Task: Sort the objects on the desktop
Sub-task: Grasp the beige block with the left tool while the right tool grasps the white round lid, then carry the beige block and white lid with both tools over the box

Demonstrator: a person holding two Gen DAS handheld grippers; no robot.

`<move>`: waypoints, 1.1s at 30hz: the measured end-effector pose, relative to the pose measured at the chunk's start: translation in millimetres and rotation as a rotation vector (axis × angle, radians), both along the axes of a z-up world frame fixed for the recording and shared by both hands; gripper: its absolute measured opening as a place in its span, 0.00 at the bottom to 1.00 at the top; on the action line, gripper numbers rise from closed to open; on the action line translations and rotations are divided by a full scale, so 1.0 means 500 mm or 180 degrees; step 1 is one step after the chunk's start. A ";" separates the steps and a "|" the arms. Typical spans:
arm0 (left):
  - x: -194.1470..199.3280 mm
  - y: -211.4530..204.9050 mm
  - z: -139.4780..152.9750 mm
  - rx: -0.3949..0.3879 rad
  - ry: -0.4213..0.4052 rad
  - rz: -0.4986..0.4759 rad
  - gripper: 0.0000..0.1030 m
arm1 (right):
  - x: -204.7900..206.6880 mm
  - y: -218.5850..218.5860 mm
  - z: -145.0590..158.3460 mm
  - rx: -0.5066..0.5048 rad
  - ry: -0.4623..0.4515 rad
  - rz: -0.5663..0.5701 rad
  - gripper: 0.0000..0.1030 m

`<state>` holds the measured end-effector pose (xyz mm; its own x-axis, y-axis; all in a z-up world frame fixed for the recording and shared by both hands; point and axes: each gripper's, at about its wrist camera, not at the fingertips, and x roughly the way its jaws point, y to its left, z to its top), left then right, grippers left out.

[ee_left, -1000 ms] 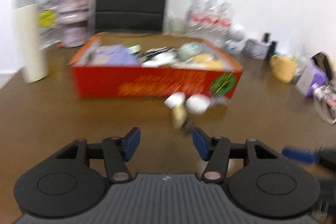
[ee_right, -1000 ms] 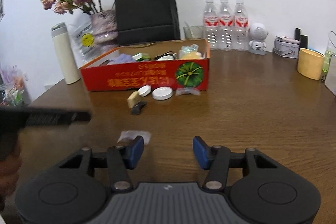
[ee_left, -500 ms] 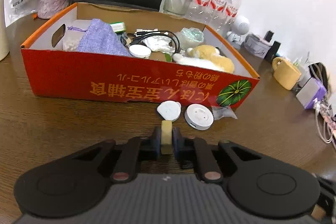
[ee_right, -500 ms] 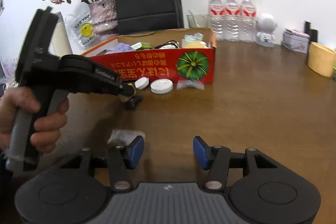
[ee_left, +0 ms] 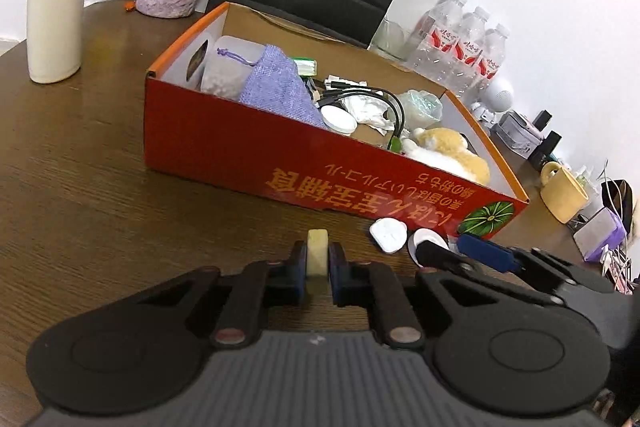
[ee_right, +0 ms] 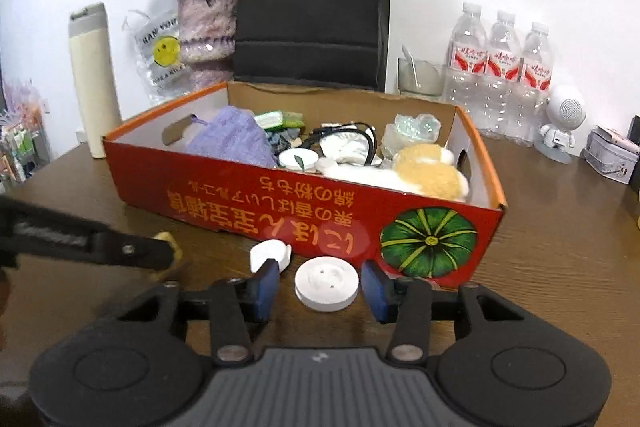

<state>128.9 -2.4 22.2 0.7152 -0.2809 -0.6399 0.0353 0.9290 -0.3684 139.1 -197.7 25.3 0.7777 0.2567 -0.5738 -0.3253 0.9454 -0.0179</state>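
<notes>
Pale-yellow eraser block (ee_left: 318, 251), small and rectangular, is clamped between the pads of the left gripper (ee_left: 318, 269), whose jaws stand nearly closed on it. The block stands upright in the grip, its long axis running out past the fingertips toward the box. It sits low over the dark brown wooden table (ee_left: 80, 187), near the front wall of the red cardboard box (ee_left: 248, 155), toward that wall's left half.

The box lies directly ahead of the left gripper. Its near wall rises between the eraser and the interior, so in the inspector's judgement the coming move turns on lifting over that rim before release.

Right of the eraser, an irregular white plastic piece (ee_right: 269, 254) lies on the table just beside the box front. Further right, a round white plastic disc (ee_right: 326, 283) lies flat between the blue pads of the right gripper (ee_right: 320, 285). Those jaws are closing at about half width; the pads flank the disc on both sides and do not yet touch it. The disc is centred in the gap. The right gripper is clearly the nearer to it.
</notes>
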 end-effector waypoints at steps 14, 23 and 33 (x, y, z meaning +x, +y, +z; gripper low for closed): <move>-0.080 -0.040 0.018 0.0564 -0.0334 -0.0007 0.12 | -0.078 -0.029 0.032 0.0178 -0.0009 -0.0098 0.37; -0.279 -0.082 0.101 0.0859 -0.0913 0.0115 0.12 | -0.282 -0.081 0.119 0.0410 -0.0480 -0.0207 0.37; -0.400 -0.088 0.078 0.0978 -0.0828 0.0214 0.12 | -0.414 -0.072 0.113 0.0588 -0.0598 -0.0102 0.37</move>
